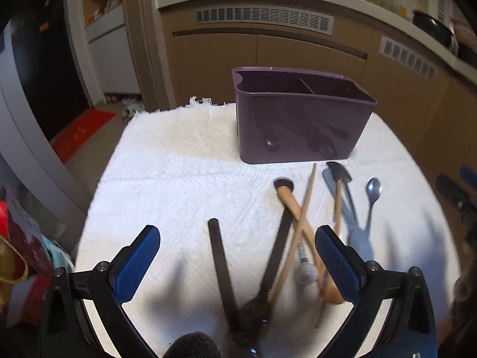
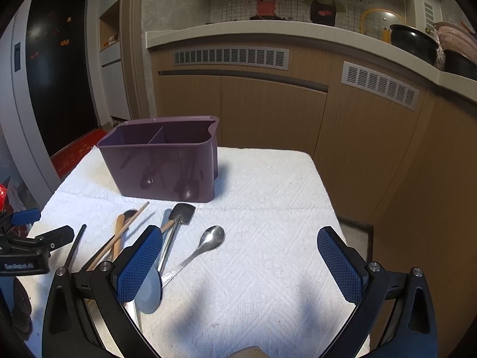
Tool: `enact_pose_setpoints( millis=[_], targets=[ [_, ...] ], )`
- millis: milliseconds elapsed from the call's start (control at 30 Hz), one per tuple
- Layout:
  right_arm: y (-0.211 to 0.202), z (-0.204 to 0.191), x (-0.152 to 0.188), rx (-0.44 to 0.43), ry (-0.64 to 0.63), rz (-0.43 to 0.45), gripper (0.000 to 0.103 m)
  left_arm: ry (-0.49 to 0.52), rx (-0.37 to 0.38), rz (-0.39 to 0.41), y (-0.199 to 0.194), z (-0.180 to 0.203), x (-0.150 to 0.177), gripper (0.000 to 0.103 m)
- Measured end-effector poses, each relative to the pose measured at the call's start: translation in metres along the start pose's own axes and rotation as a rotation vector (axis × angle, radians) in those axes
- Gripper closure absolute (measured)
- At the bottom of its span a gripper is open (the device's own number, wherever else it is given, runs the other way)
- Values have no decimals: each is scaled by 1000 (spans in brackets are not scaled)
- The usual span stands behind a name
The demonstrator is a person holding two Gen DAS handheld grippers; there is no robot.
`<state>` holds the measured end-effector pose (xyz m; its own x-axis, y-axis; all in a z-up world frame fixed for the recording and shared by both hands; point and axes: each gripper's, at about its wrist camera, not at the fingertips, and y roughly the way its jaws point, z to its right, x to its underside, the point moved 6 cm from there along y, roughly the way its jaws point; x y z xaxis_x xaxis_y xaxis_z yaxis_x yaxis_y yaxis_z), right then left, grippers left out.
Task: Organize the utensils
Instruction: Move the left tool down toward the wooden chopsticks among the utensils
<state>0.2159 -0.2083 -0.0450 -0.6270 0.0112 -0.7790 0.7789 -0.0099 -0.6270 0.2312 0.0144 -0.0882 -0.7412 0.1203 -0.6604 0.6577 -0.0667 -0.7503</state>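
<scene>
A purple utensil holder with a divider stands at the far side of the white cloth; it also shows in the right wrist view. Several utensils lie in front of it: a black stick, a dark ladle, wooden chopsticks, a wooden spoon, a black spatula and a metal spoon. My left gripper is open over the dark utensils. My right gripper is open and empty, right of the metal spoon and spatula.
Wooden kitchen cabinets with a white counter stand behind the table. The table's right edge drops to the floor. My left gripper shows at the left edge of the right wrist view. A red mat lies on the floor at left.
</scene>
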Motion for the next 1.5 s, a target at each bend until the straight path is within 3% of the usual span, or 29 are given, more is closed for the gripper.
enact_pose_setpoints(
  millis=[133, 233, 367, 467, 533, 667, 767, 967, 1133, 1300, 1333, 1367, 1400, 1500],
  targets=[
    [13, -4, 5, -22, -1, -29, 0, 61, 18, 26, 1, 3, 6, 0],
    [22, -12, 11, -44, -6, -57, 0, 35, 42, 31, -2, -6, 8, 0],
    [29, -31, 23, -105, -29, -96, 0, 45, -26, 36, -9, -26, 17, 0],
    [31, -55, 31, -172, -81, -126, 1, 35, -20, 11, -13, -40, 27, 0],
    [34, -71, 34, -214, -111, -147, 9, 19, -9, 4, -17, -48, 33, 0],
    [57, -97, 40, -279, -132, -234, 48, -28, 11, 13, -24, -58, 40, 0],
    [81, -101, 45, -279, -82, -317, 65, -47, 17, 28, -27, -58, 41, 0],
    [91, -103, 33, -272, 8, -334, 71, -82, 48, 41, -23, -58, 37, 0],
    [98, -111, 29, -253, 20, -357, 71, -102, 85, 44, -21, -57, 34, 0],
    [98, -116, 27, -221, -8, -357, 72, -84, 67, 66, -26, -56, 31, 0],
    [97, -116, 28, -218, -19, -357, 75, -76, 67, 71, -27, -55, 30, 0],
    [96, -115, 28, -211, -32, -356, 86, -69, 70, 76, -28, -54, 29, 0],
    [96, -114, 30, -213, -38, -362, 91, -59, 73, 79, -29, -52, 28, 0],
    [92, -108, 33, -222, -46, -362, 97, -35, 78, 74, -29, -45, 25, 0]
  ],
)
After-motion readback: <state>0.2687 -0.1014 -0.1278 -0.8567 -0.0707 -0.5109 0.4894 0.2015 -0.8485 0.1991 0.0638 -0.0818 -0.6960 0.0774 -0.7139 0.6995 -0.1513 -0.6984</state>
